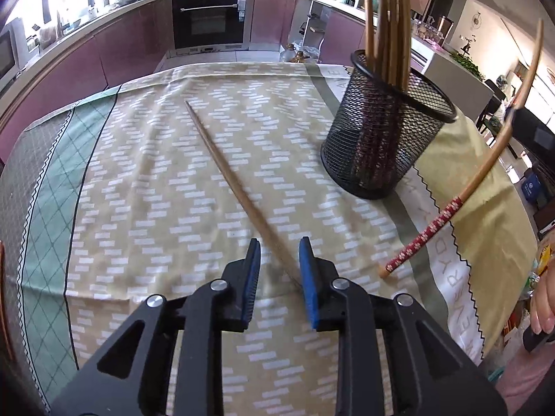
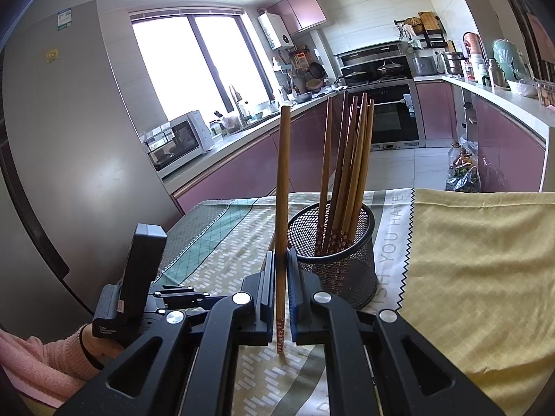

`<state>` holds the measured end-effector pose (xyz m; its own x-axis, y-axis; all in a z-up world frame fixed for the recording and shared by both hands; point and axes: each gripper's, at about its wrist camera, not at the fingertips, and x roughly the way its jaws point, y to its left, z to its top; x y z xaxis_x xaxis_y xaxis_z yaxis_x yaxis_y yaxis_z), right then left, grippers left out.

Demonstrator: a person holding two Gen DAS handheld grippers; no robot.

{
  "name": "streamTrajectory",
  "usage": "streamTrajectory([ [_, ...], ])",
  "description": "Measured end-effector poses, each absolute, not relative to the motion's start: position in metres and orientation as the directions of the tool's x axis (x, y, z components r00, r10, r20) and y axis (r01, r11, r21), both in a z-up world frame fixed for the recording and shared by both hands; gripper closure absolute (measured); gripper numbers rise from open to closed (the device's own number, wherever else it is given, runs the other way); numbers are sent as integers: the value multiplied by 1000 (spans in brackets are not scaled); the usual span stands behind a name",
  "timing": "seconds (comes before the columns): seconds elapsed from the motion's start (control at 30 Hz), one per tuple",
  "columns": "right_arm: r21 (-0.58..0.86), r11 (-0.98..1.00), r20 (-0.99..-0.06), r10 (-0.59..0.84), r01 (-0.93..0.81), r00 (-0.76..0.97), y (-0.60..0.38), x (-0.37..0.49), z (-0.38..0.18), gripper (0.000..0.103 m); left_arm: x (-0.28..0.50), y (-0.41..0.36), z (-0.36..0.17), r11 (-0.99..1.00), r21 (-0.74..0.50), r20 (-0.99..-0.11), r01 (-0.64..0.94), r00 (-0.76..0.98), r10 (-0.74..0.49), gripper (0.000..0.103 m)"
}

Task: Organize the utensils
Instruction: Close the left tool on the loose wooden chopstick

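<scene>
**Chopstick clamped in right gripper, another lying at the left gripper's pads**

Right gripper [image 2: 281,277]: jaws closed narrow on a wooden chopstick [image 2: 282,187], held upright btwn the blue pads. Plain tip points up; the red flower-patterned end hangs below the pads, just above the tablecloth [image 2: 222,242]. In the left wrist view the same chopstick [image 1: 485,170] shows at right, slanting, patterned end low and near the cloth, w/ the right gripper's body partly visible at the frame edge.

Left gripper [image 1: 280,260]: jaws part-way apart, narrow gap, nothing pinched. A second chopstick [image 1: 229,173] lies flat on the cloth, running diagonally from far left toward the gripper; its near end passes btwn the pads and sits right by the right-side blue pad [image 1: 307,270]. Can't tell if it touches that pad. Gripper is tilted down at the table.

Writing: tablecloth border has pale capital letters; "YOU HAVE" reads clearly in the right wrist view, w/ more letters below partly hidden. A sticker label on the fridge [image 2: 62,121] is too small to read. The left gripper's camera block [image 2: 145,260] has small white text, not legible.

Containers: black wire-mesh cup [image 2: 333,260] stands on the cloth, just right of the held chopstick. It holds a bunch of wooden chopsticks [image 2: 350,159], plain tips up, patterned ends down inside the mesh, leaning toward one side. A yellow cloth [image 2: 478,263] lies to the cup's right.
</scene>
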<state>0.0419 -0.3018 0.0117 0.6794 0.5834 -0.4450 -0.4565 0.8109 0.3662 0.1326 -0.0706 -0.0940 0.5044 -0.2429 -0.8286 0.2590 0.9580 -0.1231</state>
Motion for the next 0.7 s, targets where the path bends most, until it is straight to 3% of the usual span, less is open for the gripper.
streamTrajectory([
  [0.17, 373, 809, -444, 586, -455, 678, -303, 43, 11, 97, 163, -65, -99, 978, -55, -836, 204, 527, -157, 71],
  [0.37, 372, 805, -443, 592, -462, 674, -300, 44, 11, 97, 200, -60, -100, 987, -7, -836, 159, 540, -93, 72],
  [0.7, 378, 803, -448, 594, -460, 668, -299, 50, 10, 97, 231, -54, -99, 989, -27, -839, 145, 534, -101, 79],
])
